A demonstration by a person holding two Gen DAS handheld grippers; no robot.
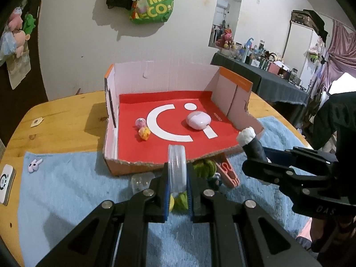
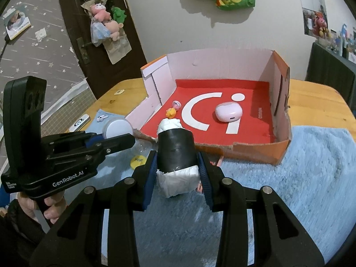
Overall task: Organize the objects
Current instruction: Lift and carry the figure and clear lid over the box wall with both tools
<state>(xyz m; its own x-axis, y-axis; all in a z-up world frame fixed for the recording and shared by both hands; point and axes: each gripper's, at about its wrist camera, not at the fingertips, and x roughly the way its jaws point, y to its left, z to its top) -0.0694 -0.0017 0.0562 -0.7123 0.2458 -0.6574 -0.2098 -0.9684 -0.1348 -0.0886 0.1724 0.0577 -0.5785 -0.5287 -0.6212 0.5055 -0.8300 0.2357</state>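
Left gripper [image 1: 177, 197]: clamped edge-on on clear round case [image 1: 177, 169]. Right gripper [image 2: 177, 173]: closed around black-wrapped white roll [image 2: 176, 153]. Both above blue towel [image 2: 311, 166], before red-floored box [image 1: 112, 122]. Clear torn front edge; lower gently onto bare floor, avoiding pink earbud case [image 1: 197, 121].

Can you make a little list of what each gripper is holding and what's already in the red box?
left gripper: shut on the clear round case, held on edge
right gripper: shut on the black roll with white ends
red box: holds pink earbud case, yellow toy, pink toy
blue towel: in front of box, under both grippers
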